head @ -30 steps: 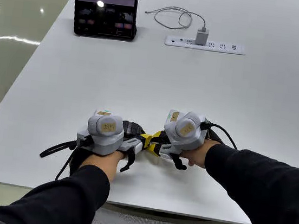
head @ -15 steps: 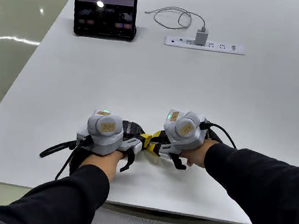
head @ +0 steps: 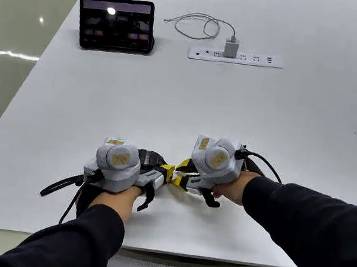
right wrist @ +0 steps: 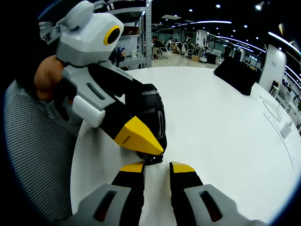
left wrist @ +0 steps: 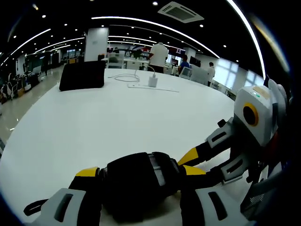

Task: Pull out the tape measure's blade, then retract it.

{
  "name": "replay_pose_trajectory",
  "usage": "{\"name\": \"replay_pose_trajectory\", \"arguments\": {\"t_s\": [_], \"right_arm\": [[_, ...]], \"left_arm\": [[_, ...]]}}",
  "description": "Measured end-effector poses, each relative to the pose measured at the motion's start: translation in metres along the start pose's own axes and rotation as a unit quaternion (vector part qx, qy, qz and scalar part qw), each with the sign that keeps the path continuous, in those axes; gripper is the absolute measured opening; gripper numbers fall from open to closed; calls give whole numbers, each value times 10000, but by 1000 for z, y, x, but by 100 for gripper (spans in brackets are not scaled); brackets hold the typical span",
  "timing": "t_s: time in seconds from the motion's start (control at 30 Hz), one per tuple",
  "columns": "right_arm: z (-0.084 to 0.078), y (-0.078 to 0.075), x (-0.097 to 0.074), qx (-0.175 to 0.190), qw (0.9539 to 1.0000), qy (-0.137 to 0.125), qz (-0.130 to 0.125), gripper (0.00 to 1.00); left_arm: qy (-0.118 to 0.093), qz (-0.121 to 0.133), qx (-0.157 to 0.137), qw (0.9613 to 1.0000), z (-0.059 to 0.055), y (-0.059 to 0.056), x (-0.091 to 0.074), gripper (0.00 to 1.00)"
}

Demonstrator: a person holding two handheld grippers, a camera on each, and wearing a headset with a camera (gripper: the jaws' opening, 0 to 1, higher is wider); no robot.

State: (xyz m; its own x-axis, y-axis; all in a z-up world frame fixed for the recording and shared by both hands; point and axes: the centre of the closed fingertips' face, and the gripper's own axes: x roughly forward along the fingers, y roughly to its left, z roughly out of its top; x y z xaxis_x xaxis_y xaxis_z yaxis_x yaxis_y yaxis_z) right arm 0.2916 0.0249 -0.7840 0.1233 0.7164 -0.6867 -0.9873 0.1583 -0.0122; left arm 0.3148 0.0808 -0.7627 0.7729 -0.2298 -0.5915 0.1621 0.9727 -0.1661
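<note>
A black tape measure (head: pixel 152 159) lies on the white table (head: pixel 233 114) near its front edge. My left gripper (head: pixel 155 168) is shut on its case; in the left gripper view the yellow-tipped jaws press both sides of the tape measure (left wrist: pixel 136 181). My right gripper (head: pixel 179 172) faces it from the right, tips almost touching the left one's. In the right gripper view the tape measure (right wrist: pixel 149 110) sits just ahead of my right gripper (right wrist: pixel 157 167), whose jaws stand a narrow gap apart at the small end hook (right wrist: pixel 151 160). No blade is drawn out.
A dark tablet (head: pixel 116 23) stands at the back left. A white power strip (head: pixel 235 56) with a charger (head: pixel 231 47) and coiled cable (head: pixel 193 24) lies behind the centre. Black straps (head: pixel 58 184) trail left of my left hand. The table's front edge is close below the grippers.
The head camera has shifted slightly, so the whole scene sits a little lower and to the left. Both grippers and the tape measure keep their places.
</note>
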Motion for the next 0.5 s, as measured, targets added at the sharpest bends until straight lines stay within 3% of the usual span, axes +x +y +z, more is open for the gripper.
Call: {"name": "replay_pose_trajectory", "arguments": {"t_s": [0.1, 0.5], "right_arm": [[0, -6, -7, 89, 9999, -7, -106, 20], [-3, -15, -35, 456, 9980, -248, -370, 26]], "left_arm": [[44, -103, 104, 9999, -2, -1, 0, 65], [193, -212, 68, 9996, -4, -2, -2, 65]]}}
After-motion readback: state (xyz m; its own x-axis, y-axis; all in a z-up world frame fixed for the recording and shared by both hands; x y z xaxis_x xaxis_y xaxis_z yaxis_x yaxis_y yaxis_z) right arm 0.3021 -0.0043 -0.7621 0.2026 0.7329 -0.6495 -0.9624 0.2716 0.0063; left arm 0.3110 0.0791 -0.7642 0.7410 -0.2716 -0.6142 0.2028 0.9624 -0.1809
